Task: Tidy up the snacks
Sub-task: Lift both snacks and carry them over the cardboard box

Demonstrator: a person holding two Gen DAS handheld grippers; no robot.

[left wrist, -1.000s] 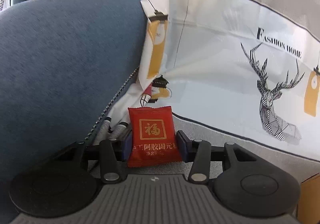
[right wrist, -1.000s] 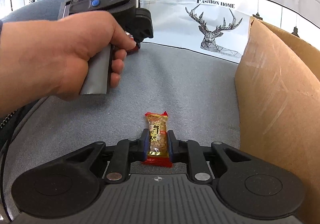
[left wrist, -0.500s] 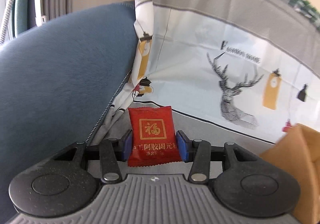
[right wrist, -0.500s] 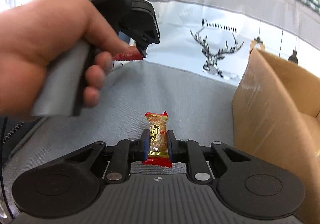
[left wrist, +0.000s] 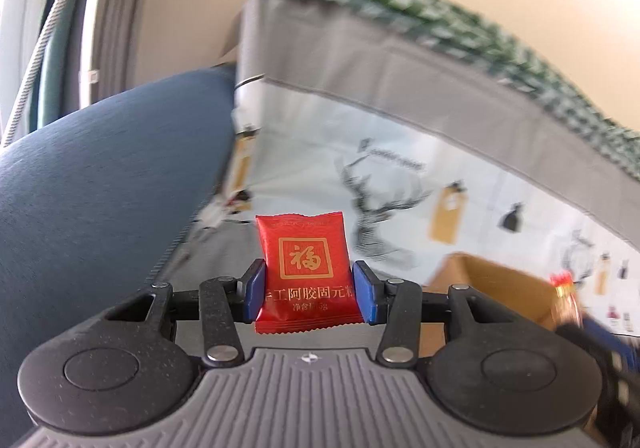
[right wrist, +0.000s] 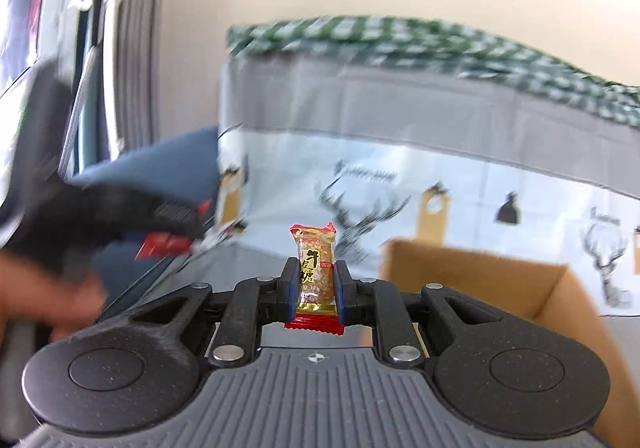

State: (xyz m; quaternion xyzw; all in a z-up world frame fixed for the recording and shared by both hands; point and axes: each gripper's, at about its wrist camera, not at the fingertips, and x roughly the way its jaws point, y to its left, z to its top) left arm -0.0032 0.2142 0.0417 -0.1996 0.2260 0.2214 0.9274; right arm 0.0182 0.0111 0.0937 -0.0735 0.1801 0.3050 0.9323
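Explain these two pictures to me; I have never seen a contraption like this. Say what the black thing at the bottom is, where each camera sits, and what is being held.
No robot here: a person holds a hand-operated two-finger gripper in each hand, each with a camera looking forward along its fingers. The black shape at the bottom is the gripper's own body.

The left wrist view shows the left gripper shut on a red snack packet.

The right wrist view shows the right gripper shut on a golden peanut candy. The blurred hand at its left edge carries the other gripper.

Ahead stands an open cardboard box, against a deer-print cloth and a blue cushion.
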